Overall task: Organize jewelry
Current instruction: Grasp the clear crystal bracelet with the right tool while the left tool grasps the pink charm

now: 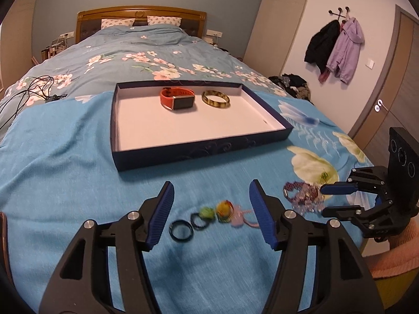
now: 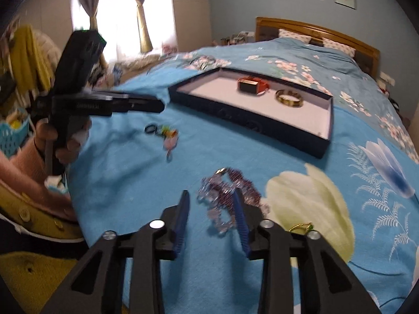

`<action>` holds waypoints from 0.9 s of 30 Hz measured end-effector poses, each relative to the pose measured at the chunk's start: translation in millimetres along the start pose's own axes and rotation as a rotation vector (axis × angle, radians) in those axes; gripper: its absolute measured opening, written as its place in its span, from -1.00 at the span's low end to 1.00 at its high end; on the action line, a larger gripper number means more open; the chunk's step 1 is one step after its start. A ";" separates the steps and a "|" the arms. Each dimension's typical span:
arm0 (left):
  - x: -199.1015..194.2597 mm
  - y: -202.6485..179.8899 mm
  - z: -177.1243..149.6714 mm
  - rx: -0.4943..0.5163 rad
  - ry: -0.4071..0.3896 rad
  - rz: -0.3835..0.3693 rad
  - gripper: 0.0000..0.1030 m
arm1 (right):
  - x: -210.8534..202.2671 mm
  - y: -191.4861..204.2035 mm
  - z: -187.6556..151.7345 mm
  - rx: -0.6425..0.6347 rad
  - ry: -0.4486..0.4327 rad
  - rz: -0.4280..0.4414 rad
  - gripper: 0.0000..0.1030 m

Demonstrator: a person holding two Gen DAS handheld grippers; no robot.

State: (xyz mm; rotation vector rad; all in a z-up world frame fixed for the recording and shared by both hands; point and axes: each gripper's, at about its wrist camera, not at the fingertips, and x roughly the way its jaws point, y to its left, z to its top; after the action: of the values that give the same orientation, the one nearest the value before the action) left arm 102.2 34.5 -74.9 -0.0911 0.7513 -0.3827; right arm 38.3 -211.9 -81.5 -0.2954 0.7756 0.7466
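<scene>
A dark blue tray (image 1: 199,150) with a white floor lies on the bed and holds an orange smartwatch (image 1: 177,99) and a striped bangle (image 1: 216,99). My left gripper (image 1: 211,204) is open above two black rings (image 1: 181,231), a green bead (image 1: 207,212), a yellow-red bead (image 1: 224,208) and a pink piece (image 1: 242,217). My right gripper (image 2: 211,204) is open with its fingers around a purple and clear beaded bracelet pile (image 2: 225,198). The tray also shows in the right wrist view (image 2: 262,125), and the right gripper shows in the left wrist view (image 1: 324,200).
A blue floral bedspread (image 1: 65,157) covers the bed. Black cables (image 1: 31,89) lie at the left. A small gold-green item (image 2: 301,227) lies right of my right gripper. Coats (image 1: 337,49) hang on the wall beside a door.
</scene>
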 end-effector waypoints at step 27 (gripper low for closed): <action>20.0 -57.3 -29.7 0.159 0.143 -0.146 -0.06 | -28.9 -41.7 25.8 0.204 -0.164 -0.012 -0.85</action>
State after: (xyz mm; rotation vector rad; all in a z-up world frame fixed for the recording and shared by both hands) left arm 77.7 -24.4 -97.2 0.0311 0.8548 -0.5915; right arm 67.4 -243.0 -43.7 -0.0539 0.6877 0.6650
